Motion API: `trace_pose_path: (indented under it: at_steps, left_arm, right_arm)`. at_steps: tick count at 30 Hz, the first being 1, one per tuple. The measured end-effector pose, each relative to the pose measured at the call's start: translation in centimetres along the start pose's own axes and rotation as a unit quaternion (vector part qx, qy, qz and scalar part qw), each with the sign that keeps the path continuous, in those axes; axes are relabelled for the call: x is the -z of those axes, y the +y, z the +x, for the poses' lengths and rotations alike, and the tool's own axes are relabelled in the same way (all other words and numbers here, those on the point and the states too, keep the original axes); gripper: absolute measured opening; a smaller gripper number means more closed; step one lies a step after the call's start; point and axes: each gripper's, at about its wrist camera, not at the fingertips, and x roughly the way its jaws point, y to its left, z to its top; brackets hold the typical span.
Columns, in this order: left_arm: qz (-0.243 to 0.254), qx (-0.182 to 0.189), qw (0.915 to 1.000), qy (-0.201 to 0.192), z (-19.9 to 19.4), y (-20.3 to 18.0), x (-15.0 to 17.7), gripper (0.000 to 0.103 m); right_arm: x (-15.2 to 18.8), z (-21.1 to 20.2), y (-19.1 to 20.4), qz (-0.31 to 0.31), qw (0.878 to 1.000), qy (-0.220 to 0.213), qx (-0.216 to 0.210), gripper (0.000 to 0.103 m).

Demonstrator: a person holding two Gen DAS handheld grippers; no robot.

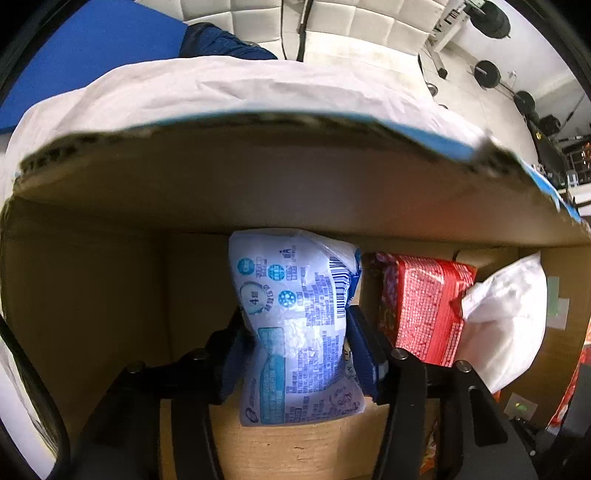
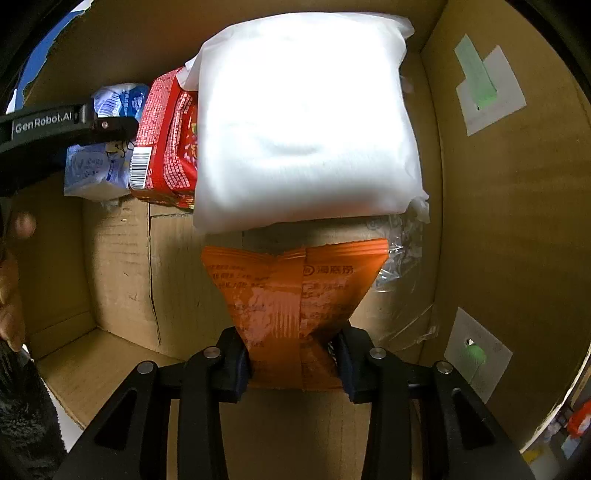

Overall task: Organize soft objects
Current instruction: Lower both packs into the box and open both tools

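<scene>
My left gripper [image 1: 299, 350] is shut on a blue-and-white tissue pack [image 1: 295, 325], held upright inside a cardboard box [image 1: 258, 184] against its far wall. Beside it on the right stand a red packet [image 1: 424, 306] and a white soft pack [image 1: 506, 317]. My right gripper [image 2: 293, 354] is shut on an orange snack bag [image 2: 295, 295], held over the box floor just in front of the white soft pack [image 2: 306, 122]. The red packet [image 2: 166, 140] and the tissue pack [image 2: 99, 166] show to the left, with the left gripper [image 2: 70, 125] across the tissue pack.
The box wall [image 2: 517, 221] on the right carries white and green labels. Crumpled clear plastic [image 2: 402, 258] lies by the orange bag. A white sheet [image 1: 221, 88] lies beyond the box. A white sofa [image 1: 351, 22] and weights [image 1: 487, 74] are behind.
</scene>
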Motion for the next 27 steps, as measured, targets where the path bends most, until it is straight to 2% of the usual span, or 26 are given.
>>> trace_pose_path:
  at_steps: [3,5,7,14,17,19,21,27]
  left_arm:
    - [-0.009,0.004,0.9999,0.005,-0.1,0.5,0.1,0.053]
    - [-0.014,0.004,0.9999,0.006,-0.3,0.9,0.1,0.054]
    - [-0.017,0.004,0.9999,-0.003,-0.9,1.3,0.2,0.056]
    - [-0.009,0.006,0.9996,-0.028,-3.3,1.4,1.0,0.066]
    - [-0.002,0.004,0.9991,-0.041,-4.8,1.4,1.5,0.077]
    - [0.002,-0.001,0.9986,-0.052,-5.9,1.1,2.0,0.096]
    - [0.005,-0.012,0.9976,-0.068,-7.0,0.3,2.8,0.100]
    - [-0.005,-0.011,0.9940,-0.109,-11.4,0.4,5.1,0.101]
  right_arm:
    - [0.5,0.0,0.3,0.000,1.000,0.002,0.003,0.042]
    - [0.4,-0.2,0.5,-0.001,1.000,0.004,0.006,0.046]
    - [0.4,-0.2,0.8,-0.002,1.000,0.007,0.014,0.068]
    - [0.7,-2.0,1.5,0.002,1.000,-0.007,0.007,0.083]
    - [0.9,-2.9,2.1,-0.006,1.000,-0.016,0.011,0.090]
    - [1.1,-3.8,2.6,-0.014,0.999,-0.028,0.019,0.095]
    - [1.3,-5.1,3.1,-0.020,0.999,-0.040,0.023,0.103]
    - [2.0,-8.7,3.7,-0.022,0.996,-0.081,0.033,0.103]
